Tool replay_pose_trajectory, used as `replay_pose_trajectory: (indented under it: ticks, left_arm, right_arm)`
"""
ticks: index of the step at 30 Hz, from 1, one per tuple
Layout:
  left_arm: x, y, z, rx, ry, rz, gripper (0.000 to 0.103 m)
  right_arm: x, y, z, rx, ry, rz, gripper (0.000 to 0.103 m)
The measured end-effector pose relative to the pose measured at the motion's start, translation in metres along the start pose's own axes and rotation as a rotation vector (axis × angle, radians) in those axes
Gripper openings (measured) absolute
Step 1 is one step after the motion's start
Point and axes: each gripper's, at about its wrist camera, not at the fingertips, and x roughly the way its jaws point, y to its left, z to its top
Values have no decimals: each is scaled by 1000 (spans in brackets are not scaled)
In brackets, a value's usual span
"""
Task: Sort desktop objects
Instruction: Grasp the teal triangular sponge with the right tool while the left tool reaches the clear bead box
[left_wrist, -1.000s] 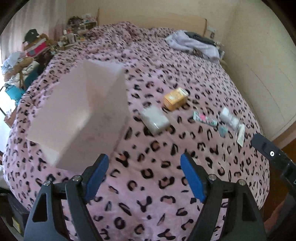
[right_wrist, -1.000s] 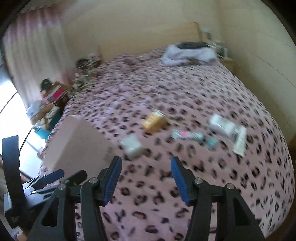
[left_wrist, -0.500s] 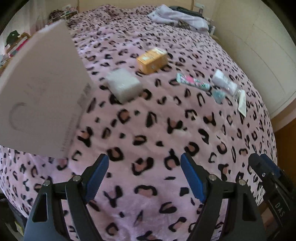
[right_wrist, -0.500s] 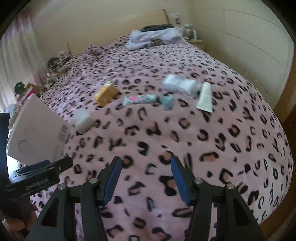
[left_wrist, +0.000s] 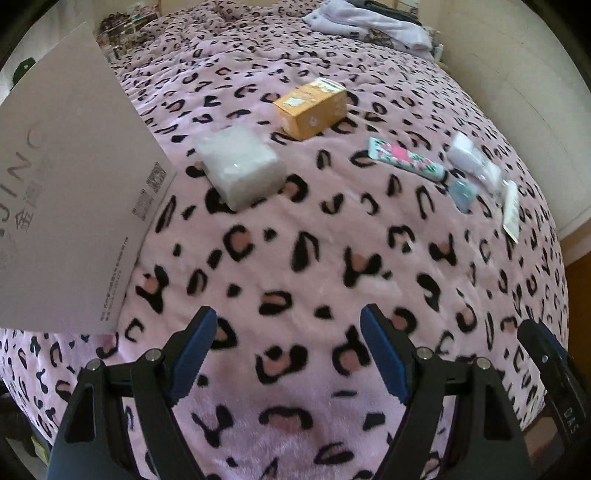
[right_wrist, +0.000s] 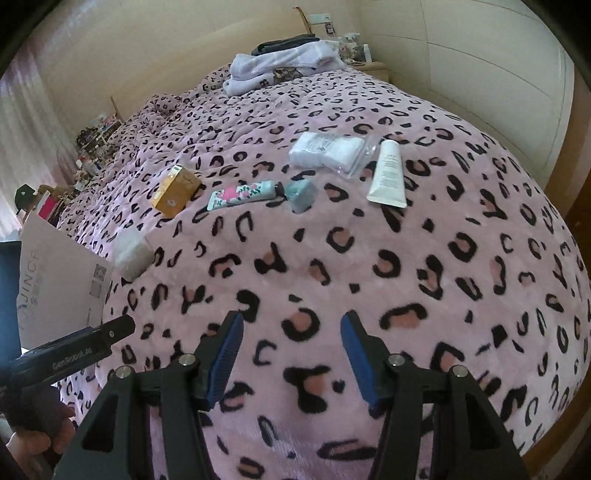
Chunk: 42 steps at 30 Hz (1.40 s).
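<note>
Both grippers have come closer to the pink spotted blanket (left_wrist: 332, 236), so the things on it look bigger than a moment ago. The left gripper (left_wrist: 286, 354) is spread wide and holds nothing. The right gripper (right_wrist: 291, 360) is spread wide too. The big white box (left_wrist: 70, 192) stands on the left. The white packet (left_wrist: 240, 170), orange box (left_wrist: 312, 107), flowery tube (left_wrist: 404, 158) and white tube (right_wrist: 388, 173) lie well ahead.

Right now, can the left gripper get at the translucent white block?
Probably yes. The left gripper is open and empty, with only bare blanket between it and the translucent white block; the big white box stands to one side.
</note>
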Motion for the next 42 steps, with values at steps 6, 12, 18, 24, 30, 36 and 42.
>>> replay_pose_trajectory:
  ticks: [6, 12, 18, 24, 30, 36, 42]
  left_arm:
    - [5, 9, 20, -28, -18, 29, 81]
    - [20, 29, 64, -91, -22, 91, 82]
    - [52, 45, 100, -140, 26, 136, 82]
    - [77, 53, 106, -190, 56, 97, 95]
    - [95, 46, 110, -190, 75, 125, 100]
    - [113, 39, 115, -187, 97, 157, 100]
    - [117, 28, 120, -159, 74, 205, 100]
  right_arm:
    - [13, 11, 14, -11, -8, 16, 56]
    - [30, 25, 42, -41, -35, 42, 57]
    - [58, 36, 80, -80, -39, 53, 56]
    - [87, 18, 96, -8, -27, 8, 57]
    - [98, 8, 94, 20, -20, 20, 56]
    - [109, 4, 98, 5, -25, 9, 56]
    - [134, 3, 104, -5, -30, 10, 57]
